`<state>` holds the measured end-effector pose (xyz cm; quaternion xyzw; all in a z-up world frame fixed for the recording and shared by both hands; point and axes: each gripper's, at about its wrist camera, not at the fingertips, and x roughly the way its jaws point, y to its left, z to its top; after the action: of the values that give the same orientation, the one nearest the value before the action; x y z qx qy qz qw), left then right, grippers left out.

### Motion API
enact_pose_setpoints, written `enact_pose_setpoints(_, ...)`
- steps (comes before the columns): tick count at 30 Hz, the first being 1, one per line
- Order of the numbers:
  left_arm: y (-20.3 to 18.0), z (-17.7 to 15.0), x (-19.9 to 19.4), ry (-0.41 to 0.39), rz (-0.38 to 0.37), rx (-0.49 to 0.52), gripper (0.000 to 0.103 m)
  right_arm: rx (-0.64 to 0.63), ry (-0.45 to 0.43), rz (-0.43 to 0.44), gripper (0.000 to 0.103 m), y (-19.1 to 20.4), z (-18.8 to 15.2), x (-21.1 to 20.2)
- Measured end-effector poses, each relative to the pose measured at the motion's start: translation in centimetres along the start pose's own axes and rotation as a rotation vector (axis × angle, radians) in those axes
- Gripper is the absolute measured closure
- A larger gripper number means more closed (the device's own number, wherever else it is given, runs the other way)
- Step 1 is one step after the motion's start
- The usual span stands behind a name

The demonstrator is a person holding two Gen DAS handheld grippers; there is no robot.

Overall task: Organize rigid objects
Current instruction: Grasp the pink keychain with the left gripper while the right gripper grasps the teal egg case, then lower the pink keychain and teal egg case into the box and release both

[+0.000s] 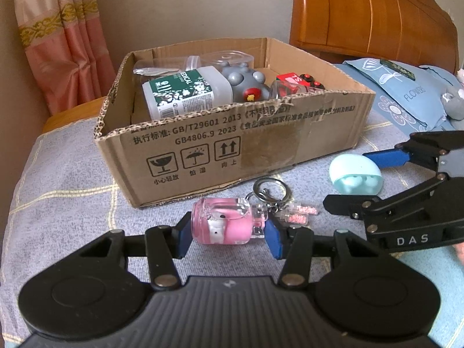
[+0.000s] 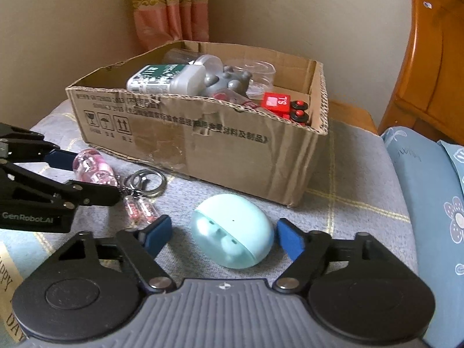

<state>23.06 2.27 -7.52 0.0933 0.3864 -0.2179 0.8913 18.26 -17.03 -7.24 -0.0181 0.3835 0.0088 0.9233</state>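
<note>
A pink bottle keychain (image 1: 223, 221) with metal rings lies on the grey checked blanket in front of the cardboard box (image 1: 261, 145). My left gripper (image 1: 229, 236) has its blue pads against both sides of the bottle; it also shows in the right wrist view (image 2: 92, 165). A mint green earbud case (image 2: 233, 230) lies to the right; it also shows in the left wrist view (image 1: 355, 178). My right gripper (image 2: 223, 235) is open around the case, its pads apart from it. The box (image 2: 232, 145) holds a white bottle (image 1: 188, 92), a grey toy (image 1: 246, 82) and a red toy car (image 2: 282, 105).
Clear plastic containers (image 1: 223, 58) sit at the back of the box. Blue flowered pillows (image 1: 411, 92) lie to the right, with a wooden headboard (image 1: 362, 14) behind. A pink curtain (image 1: 58, 43) hangs at the left corner.
</note>
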Motion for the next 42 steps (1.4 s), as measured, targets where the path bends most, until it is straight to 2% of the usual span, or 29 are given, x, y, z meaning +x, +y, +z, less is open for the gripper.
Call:
enact_pose_setpoints(5,0.1,0.0,-0.1,0.004,0.002,-0.002,0.053,-0.001,0.007,-0.012,0.039,-0.1,0.2,-0.2)
enact_pose_setpoints(12,0.5,0.0,-0.3,0.045,-0.01,0.026,0.053,-0.08,0.03,-0.017,0.039,0.2,0.3,-0.5)
enact_pose_setpoints(23,1.5,0.5,-2.6,0.129,-0.056,0.108,0.053,-0.171,0.07,0.07,0.039,0.1,0.9,-3.3)
enact_pose_setpoints(36,0.3,4.6,-7.3,0.109,-0.11,0.25,0.053,-0.248,0.021,0.121,0.039,-0.2,5.1,-6.8)
enact_pose_setpoints(42,0.0,7.8,-8.9,0.086,-0.159,0.255,0.053,-0.26,-0.019,0.11,0.039,-0.8,8.1,-7.0)
